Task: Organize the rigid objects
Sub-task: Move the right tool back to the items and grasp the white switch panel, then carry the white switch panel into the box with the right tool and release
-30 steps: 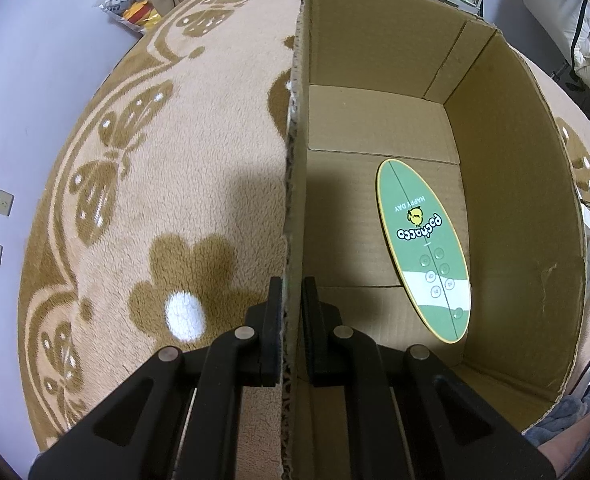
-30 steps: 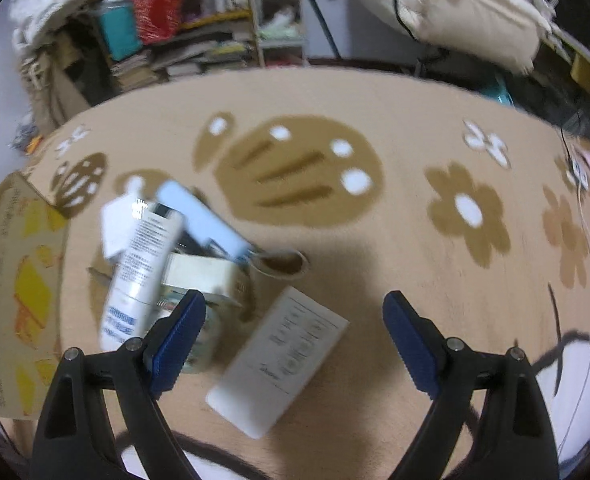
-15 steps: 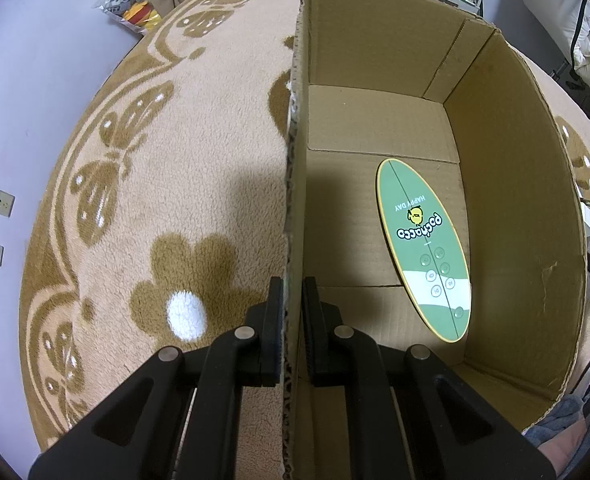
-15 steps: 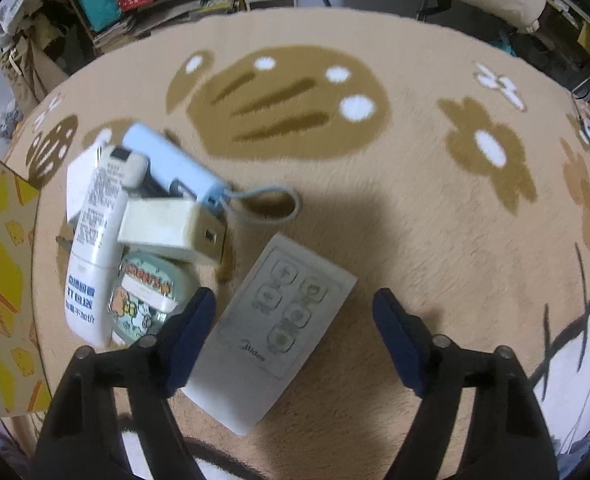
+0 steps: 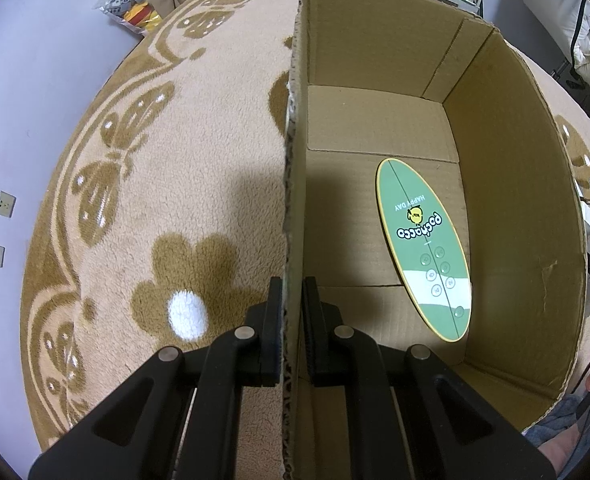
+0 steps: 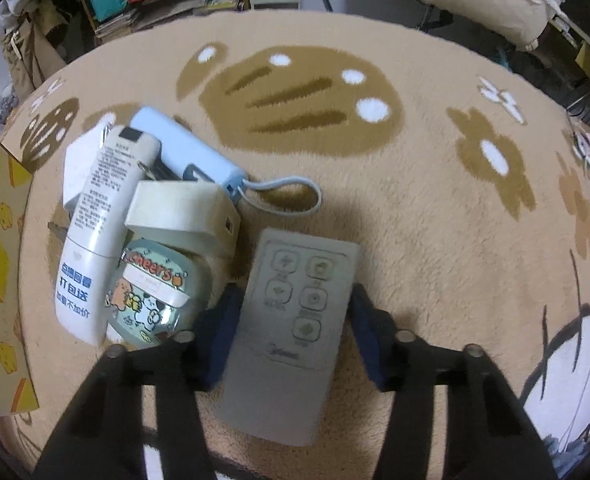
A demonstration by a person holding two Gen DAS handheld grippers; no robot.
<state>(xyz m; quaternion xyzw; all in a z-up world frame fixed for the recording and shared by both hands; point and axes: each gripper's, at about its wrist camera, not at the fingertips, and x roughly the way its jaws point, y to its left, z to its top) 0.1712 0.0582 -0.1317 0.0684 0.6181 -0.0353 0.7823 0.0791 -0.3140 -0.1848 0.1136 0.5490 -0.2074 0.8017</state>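
Right gripper (image 6: pixel 291 328) had come down since a second ago; jaws apart, now straddling the grey remote (image 6: pixel 291 324) on the rug (image 6: pixel 435 240), not yet closed on it. Grasp looked imminent. At ten o'clock lay the round tin (image 6: pixel 155 300), white tube (image 6: pixel 99 236) and blue power bank (image 6: pixel 187 152), clustered and touching. Left gripper (image 5: pixel 293 312) unchanged, jaws clamped on the cardboard box (image 5: pixel 515 200) wall; green oval board (image 5: pixel 423 248) already inside at one o'clock.

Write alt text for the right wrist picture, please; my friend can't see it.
The right claw, blue-padded, straddles a grey remote control lying on a beige patterned carpet. Left of it lie a white tube, a cartoon-printed pouch, a cream box and a pale blue power bank.
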